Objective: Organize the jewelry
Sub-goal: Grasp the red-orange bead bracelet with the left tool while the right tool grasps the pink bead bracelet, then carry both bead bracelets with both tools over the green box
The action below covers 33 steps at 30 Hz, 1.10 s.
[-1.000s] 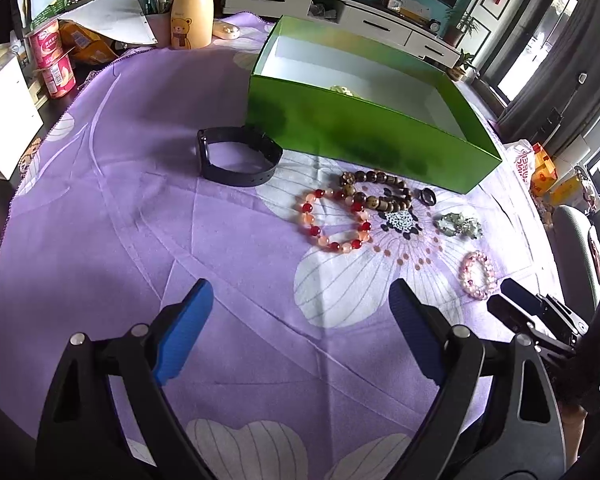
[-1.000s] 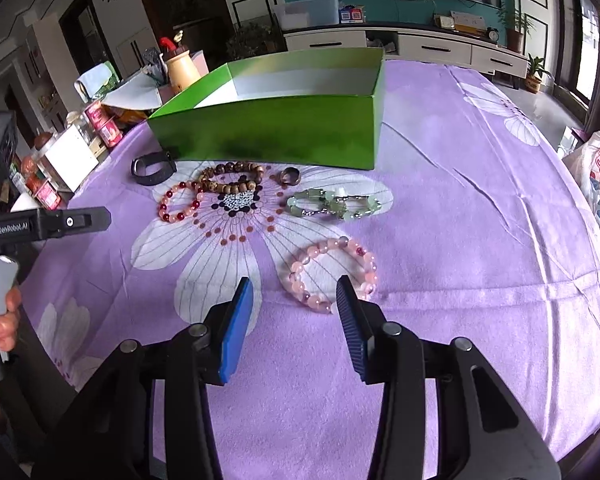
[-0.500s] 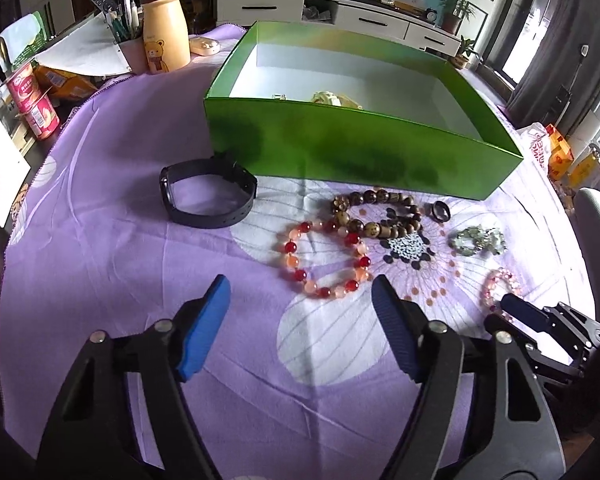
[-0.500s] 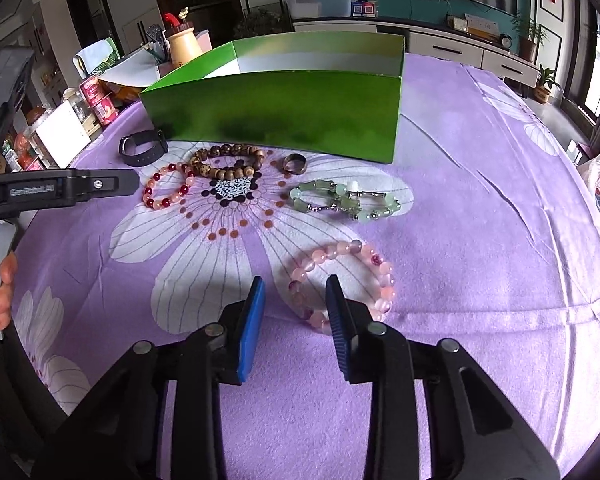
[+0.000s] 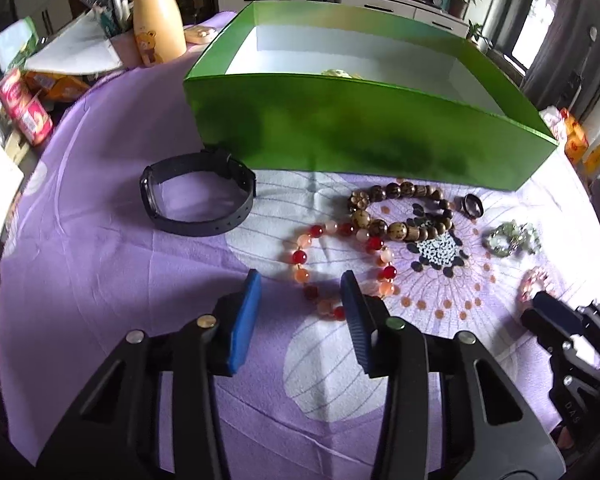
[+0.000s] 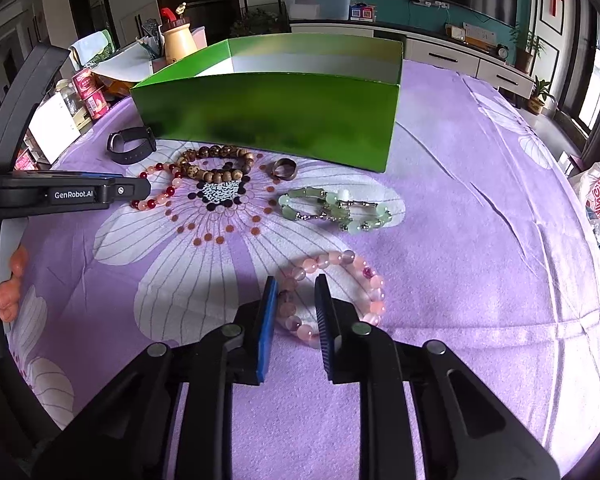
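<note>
Right gripper part open, fingers straddling near edge of pink bead bracelet. Left gripper part open at red bead bracelet, nothing clamped. Both bracelets lie on purple floral tablecloth, before green box. Beyond: TV cabinet.

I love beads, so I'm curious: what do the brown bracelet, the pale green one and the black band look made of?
Brown bracelet: probably wood or seed, matte beads with a mottled grain. Pale green bracelet: jade-like stone or glass, translucent and glossy, joined by silvery metal links. Black band: likely rubber or silicone, smooth and dull, with a row of strap holes.
</note>
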Each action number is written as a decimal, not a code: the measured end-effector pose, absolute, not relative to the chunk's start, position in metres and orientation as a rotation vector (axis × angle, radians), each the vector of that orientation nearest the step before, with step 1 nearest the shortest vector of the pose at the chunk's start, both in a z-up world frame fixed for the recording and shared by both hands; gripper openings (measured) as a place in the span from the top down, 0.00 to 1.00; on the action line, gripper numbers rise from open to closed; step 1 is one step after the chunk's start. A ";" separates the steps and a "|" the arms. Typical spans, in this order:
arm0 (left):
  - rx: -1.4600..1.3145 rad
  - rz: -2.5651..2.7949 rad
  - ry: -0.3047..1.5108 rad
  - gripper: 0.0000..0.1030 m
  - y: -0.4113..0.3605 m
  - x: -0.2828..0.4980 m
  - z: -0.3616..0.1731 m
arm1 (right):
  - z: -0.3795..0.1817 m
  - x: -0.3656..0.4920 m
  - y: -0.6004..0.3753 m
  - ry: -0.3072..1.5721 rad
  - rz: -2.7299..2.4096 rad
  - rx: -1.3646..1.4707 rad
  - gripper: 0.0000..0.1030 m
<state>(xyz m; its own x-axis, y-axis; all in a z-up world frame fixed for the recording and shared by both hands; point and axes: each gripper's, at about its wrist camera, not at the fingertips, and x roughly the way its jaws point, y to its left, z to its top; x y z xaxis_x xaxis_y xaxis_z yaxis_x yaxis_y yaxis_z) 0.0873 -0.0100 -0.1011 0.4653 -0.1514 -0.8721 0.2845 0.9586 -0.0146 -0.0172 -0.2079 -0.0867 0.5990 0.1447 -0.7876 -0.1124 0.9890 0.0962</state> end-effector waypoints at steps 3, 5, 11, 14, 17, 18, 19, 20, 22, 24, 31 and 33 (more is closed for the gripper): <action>0.189 -0.297 1.042 0.72 -0.018 0.085 -0.101 | -0.086 -0.016 -0.207 0.918 0.139 0.022 0.85; 0.189 -0.307 1.044 0.76 -0.018 0.085 -0.101 | -0.087 -0.016 -0.208 0.917 0.132 0.022 0.89; 0.114 -0.329 1.063 0.92 -0.009 0.085 -0.100 | -0.086 -0.017 -0.218 0.920 0.138 0.104 0.93; 0.092 -0.339 1.069 0.93 -0.003 0.081 -0.097 | -0.081 -0.020 -0.221 0.912 0.166 0.161 0.93; 0.072 -0.358 1.057 0.93 -0.002 0.073 -0.090 | -0.073 -0.022 -0.226 0.896 0.194 0.217 0.93; 0.062 -0.364 1.050 0.93 0.000 0.070 -0.085 | -0.069 -0.023 -0.229 0.890 0.211 0.253 0.93; 0.054 -0.371 1.044 0.93 0.000 0.068 -0.082 | -0.066 -0.023 -0.231 0.885 0.224 0.282 0.93; 0.041 -0.381 1.032 0.93 0.001 0.066 -0.076 | -0.064 -0.024 -0.234 0.879 0.238 0.313 0.93; 0.021 -0.396 1.017 0.93 0.002 0.063 -0.067 | -0.059 -0.025 -0.241 0.869 0.268 0.385 0.93; -0.001 -0.411 1.006 0.93 0.004 0.062 -0.057 | -0.054 -0.026 -0.247 0.856 0.298 0.458 0.93; -0.014 -0.429 0.977 0.93 0.000 0.057 -0.035 | -0.042 -0.028 -0.258 0.819 0.389 0.621 0.93; -0.021 -0.437 0.970 0.93 -0.001 0.054 -0.030 | -0.037 -0.028 -0.260 0.808 0.400 0.635 0.93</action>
<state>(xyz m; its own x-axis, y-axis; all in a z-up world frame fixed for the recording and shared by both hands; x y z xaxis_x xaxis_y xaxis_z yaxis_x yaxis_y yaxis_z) 0.0545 -0.0013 -0.0299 0.4851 -0.3684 -0.7931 0.3500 0.9129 -0.2100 -0.0283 -0.2599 -0.0374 0.6334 0.5551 -0.5391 -0.0924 0.7460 0.6595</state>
